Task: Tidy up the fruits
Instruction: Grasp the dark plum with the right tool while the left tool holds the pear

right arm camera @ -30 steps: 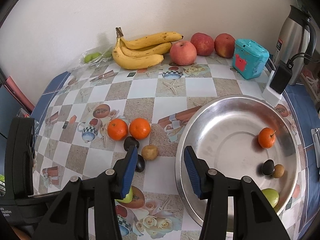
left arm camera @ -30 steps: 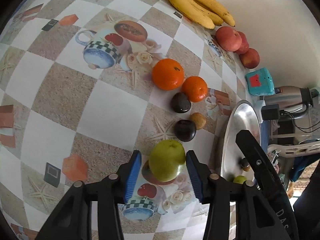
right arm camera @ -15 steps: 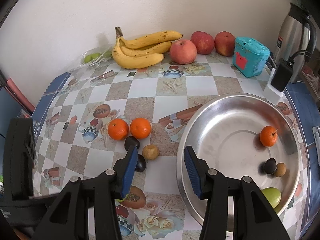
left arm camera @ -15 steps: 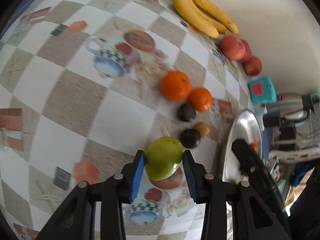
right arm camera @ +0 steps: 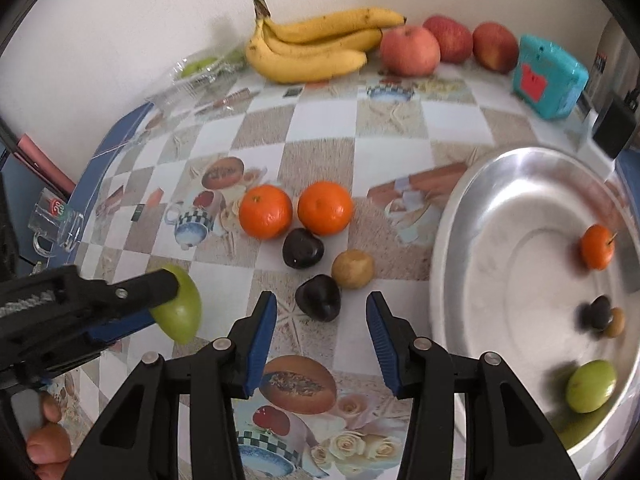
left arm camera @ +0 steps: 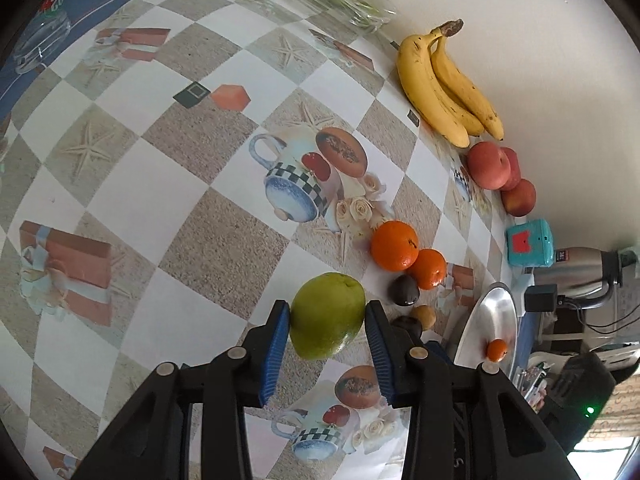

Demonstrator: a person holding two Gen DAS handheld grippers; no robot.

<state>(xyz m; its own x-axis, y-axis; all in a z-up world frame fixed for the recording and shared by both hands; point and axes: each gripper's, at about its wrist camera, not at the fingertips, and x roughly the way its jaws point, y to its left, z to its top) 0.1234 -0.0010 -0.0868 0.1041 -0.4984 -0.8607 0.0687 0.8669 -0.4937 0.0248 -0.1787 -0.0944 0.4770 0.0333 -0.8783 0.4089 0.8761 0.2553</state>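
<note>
My left gripper (left arm camera: 326,320) is shut on a green round fruit (left arm camera: 327,316) and holds it a little above the patterned tablecloth. That fruit (right arm camera: 182,312) also shows at the left of the right wrist view. My right gripper (right arm camera: 321,305) points down at a dark plum (right arm camera: 319,298). The plum lies at its fingertips; the jaws are closing slightly and the pads do not touch it. Close by lie another plum (right arm camera: 303,248), a brown fruit (right arm camera: 353,269) and two oranges (right arm camera: 266,211). The steel bowl (right arm camera: 460,240) on the right holds several small fruits.
Bananas (right arm camera: 316,48), three red apples (right arm camera: 410,50) and a teal box (right arm camera: 550,76) line the back wall. A kettle (left arm camera: 576,272) stands behind the bowl. At the far left are a plastic bag of green fruits (right arm camera: 200,68) and a glass mug (right arm camera: 56,224).
My left gripper has shut on the green fruit and lifted it off the table. My right gripper has sunk towards the dark plums, which now look larger and nearer.
</note>
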